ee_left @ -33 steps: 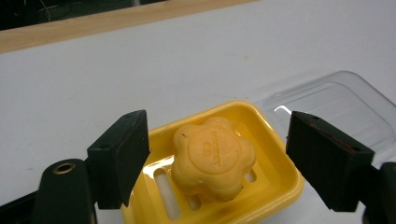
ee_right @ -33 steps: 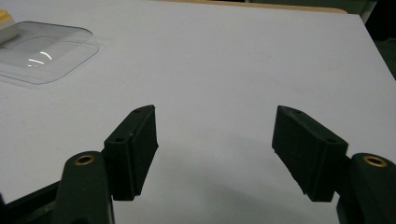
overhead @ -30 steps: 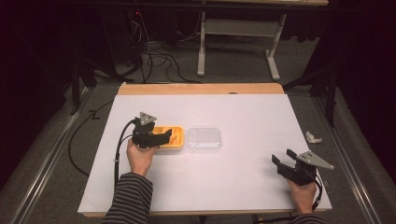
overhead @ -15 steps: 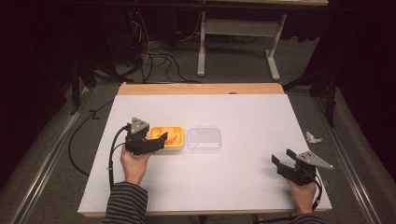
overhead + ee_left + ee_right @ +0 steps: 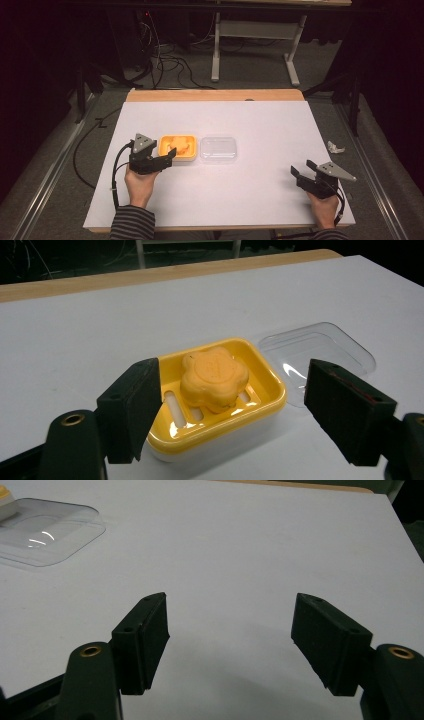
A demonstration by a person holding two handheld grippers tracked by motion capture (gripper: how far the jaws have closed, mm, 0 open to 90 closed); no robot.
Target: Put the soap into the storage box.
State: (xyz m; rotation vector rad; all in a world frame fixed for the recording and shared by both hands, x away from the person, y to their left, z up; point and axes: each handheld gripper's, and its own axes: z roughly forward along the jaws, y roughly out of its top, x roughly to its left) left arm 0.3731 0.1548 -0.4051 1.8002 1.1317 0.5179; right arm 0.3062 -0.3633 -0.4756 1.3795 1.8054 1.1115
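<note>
A yellow soap dish sits left of the table's middle with an orange flower-shaped soap lying in it. Its clear plastic lid lies flat on the table just right of the dish. My left gripper is open, low at the dish's near left end, its jaws standing apart on either side of the dish's near corner without touching the soap. My right gripper is open over bare table near the front right, nothing between its jaws.
The white table top has a wooden strip along its far edge. A crumpled white scrap lies off the right edge. Cables and a table frame are on the floor beyond.
My left gripper has drawn back towards the person, off the dish's left end, and now sits lower and nearer. The right gripper has stayed put.
</note>
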